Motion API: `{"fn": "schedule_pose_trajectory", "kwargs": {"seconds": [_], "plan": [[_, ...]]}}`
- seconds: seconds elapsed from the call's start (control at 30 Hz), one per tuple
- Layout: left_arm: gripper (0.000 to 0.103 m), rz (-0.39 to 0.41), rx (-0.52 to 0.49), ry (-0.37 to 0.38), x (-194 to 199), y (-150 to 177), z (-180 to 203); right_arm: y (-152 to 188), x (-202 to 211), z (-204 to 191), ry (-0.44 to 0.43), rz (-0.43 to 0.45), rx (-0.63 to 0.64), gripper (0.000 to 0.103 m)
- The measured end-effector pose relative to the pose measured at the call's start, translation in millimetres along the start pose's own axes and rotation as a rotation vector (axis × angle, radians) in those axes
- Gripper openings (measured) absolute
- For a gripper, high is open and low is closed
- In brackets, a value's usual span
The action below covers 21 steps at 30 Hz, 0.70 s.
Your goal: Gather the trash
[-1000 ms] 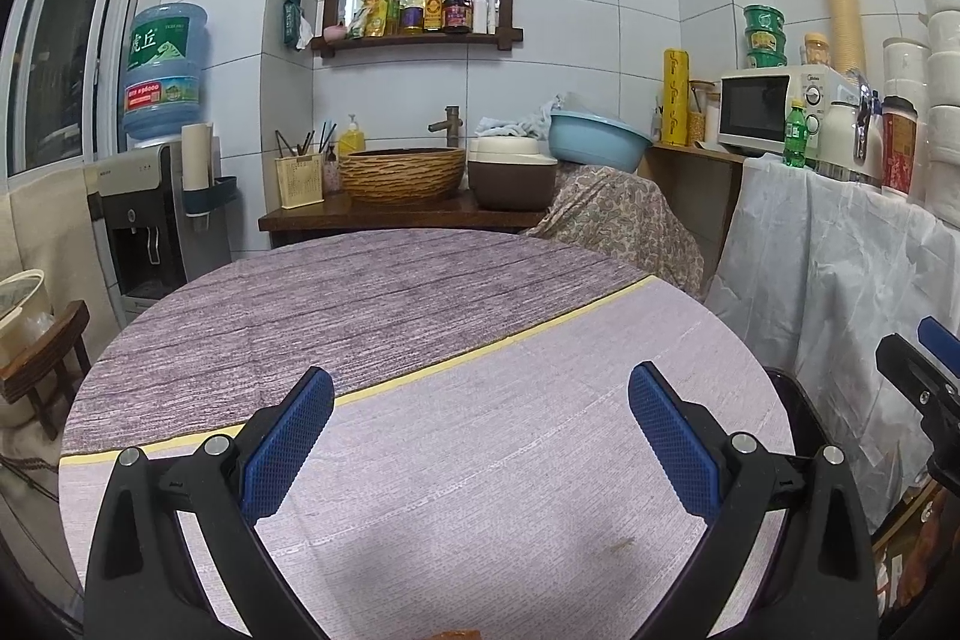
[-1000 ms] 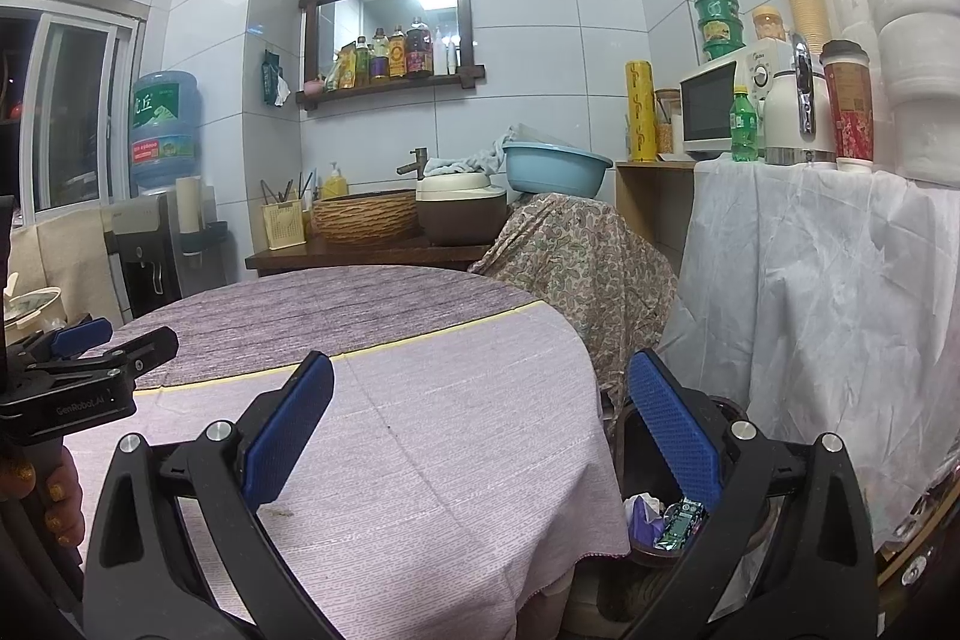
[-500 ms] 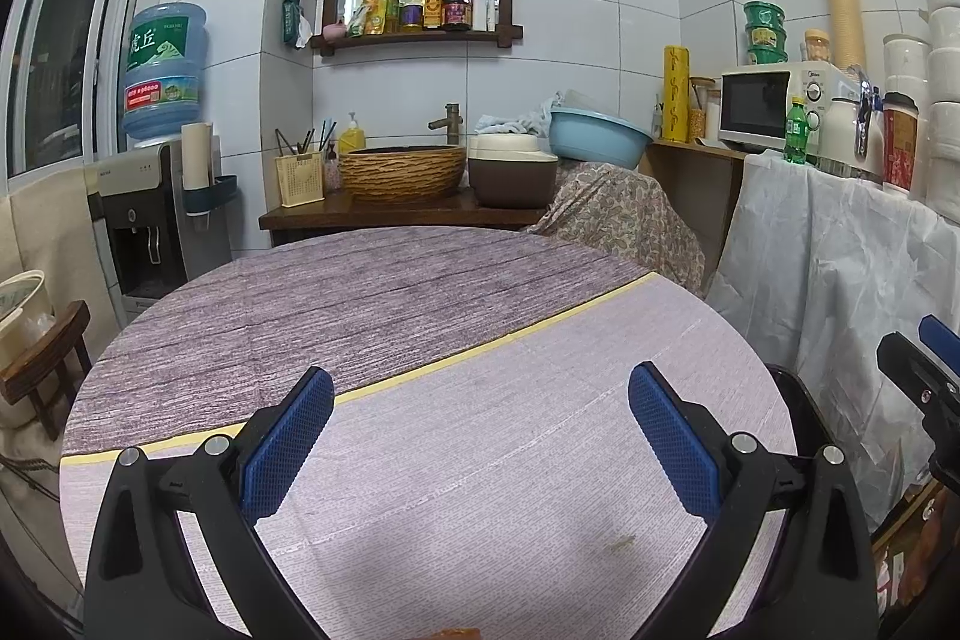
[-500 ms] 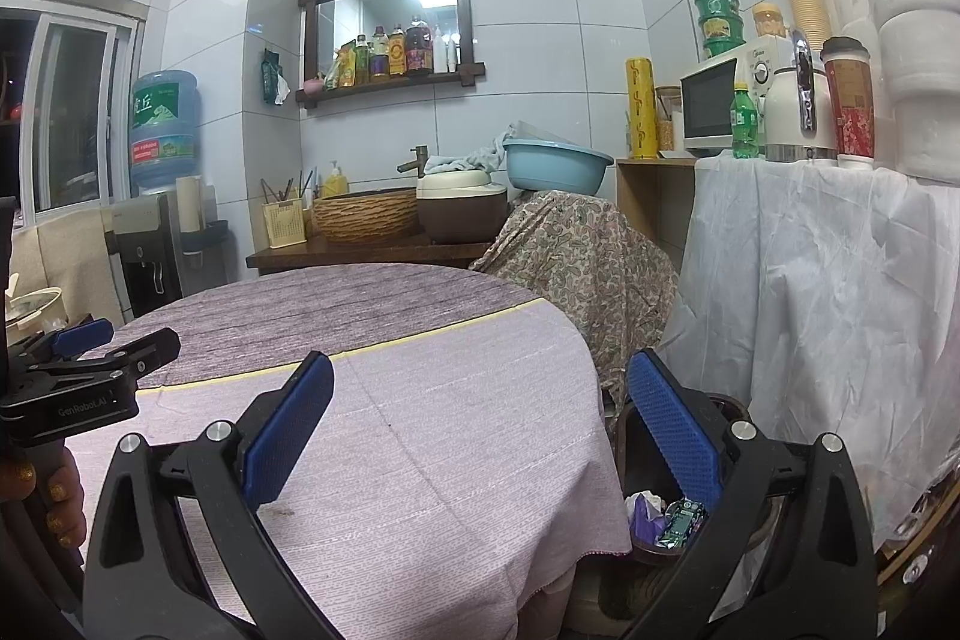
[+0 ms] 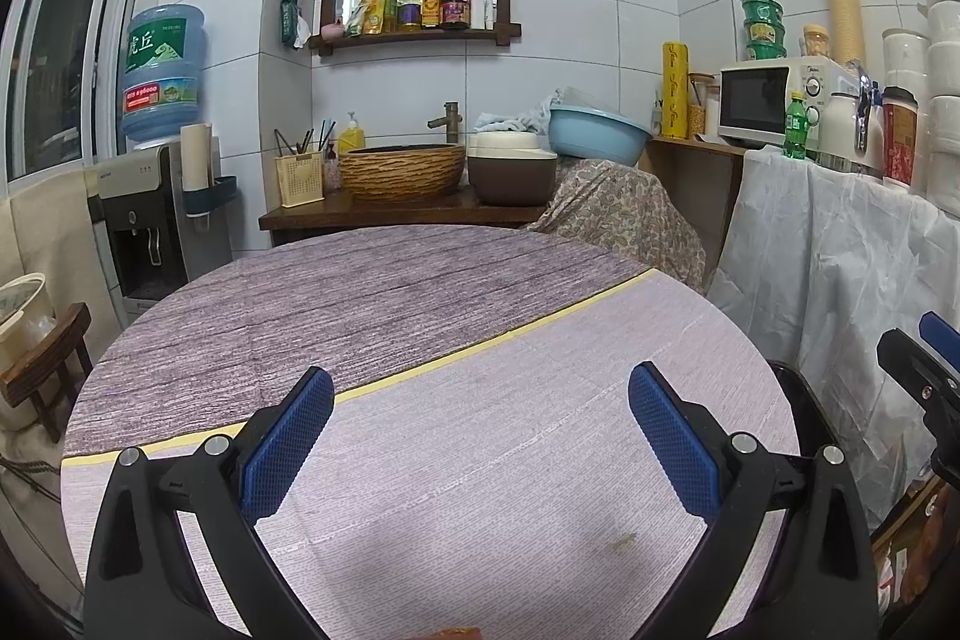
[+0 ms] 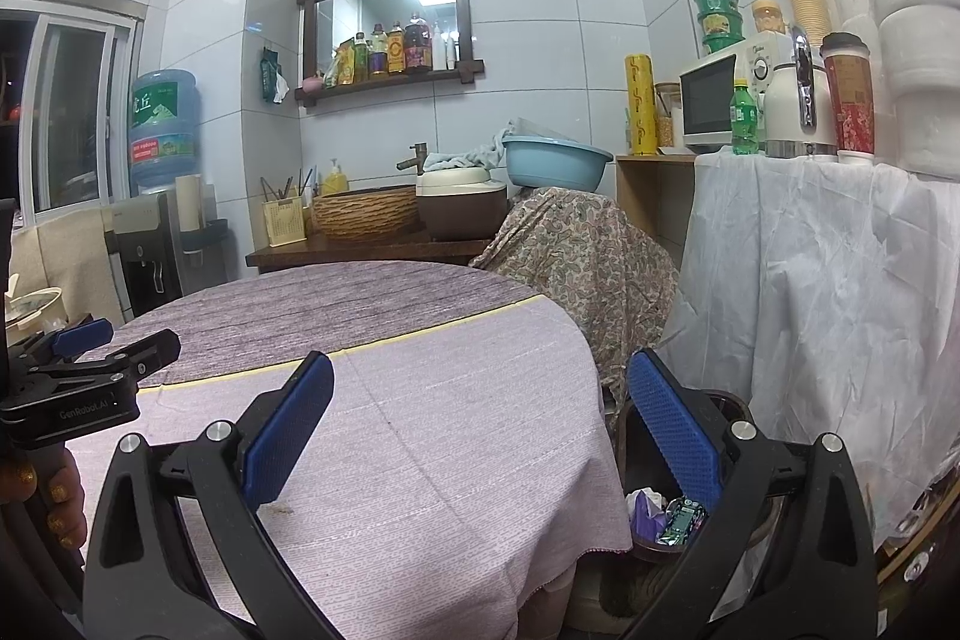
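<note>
The left gripper (image 5: 480, 436) is hovering over the round table (image 5: 456, 316) with its blue pads (image 5: 288, 442) spread wide and nothing between them. The right gripper (image 6: 480, 430) is likewise standing wide apart and empty, hanging over the table's right edge, its right finger showing in front of the trash bin (image 6: 738, 406) on the floor just beside that edge. Crumpled trash (image 6: 648, 505), purple and white with a green wrapper, is lying inside the bin. The tablecloth is looking bare but for a small brownish stain (image 5: 621, 541) near the table's near edge. A hand (image 6: 54, 496) at the left of the right-wrist view is gripping the left gripper's handle. A sliver of something orange (image 5: 459, 633) is peeking in at the bottom of the left-wrist view, too little to identify
</note>
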<state>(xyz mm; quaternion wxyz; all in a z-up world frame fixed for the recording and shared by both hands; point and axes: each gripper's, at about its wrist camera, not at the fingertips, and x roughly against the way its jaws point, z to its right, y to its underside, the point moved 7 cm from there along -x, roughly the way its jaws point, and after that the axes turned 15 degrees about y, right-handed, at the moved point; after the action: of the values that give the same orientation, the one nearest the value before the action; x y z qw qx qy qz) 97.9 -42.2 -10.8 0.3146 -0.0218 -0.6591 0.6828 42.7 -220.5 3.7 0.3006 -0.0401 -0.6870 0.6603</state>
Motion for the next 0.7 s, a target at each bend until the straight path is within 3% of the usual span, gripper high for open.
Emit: {"fn": "schedule_pose_trajectory", "kwargs": {"seconds": [0.7], "plan": [[0.098,-0.006,-0.004,0.000,-0.1,2.3,1.6,0.3,1.5,-2.6,0.002,-0.002,-0.001,0.097]]}}
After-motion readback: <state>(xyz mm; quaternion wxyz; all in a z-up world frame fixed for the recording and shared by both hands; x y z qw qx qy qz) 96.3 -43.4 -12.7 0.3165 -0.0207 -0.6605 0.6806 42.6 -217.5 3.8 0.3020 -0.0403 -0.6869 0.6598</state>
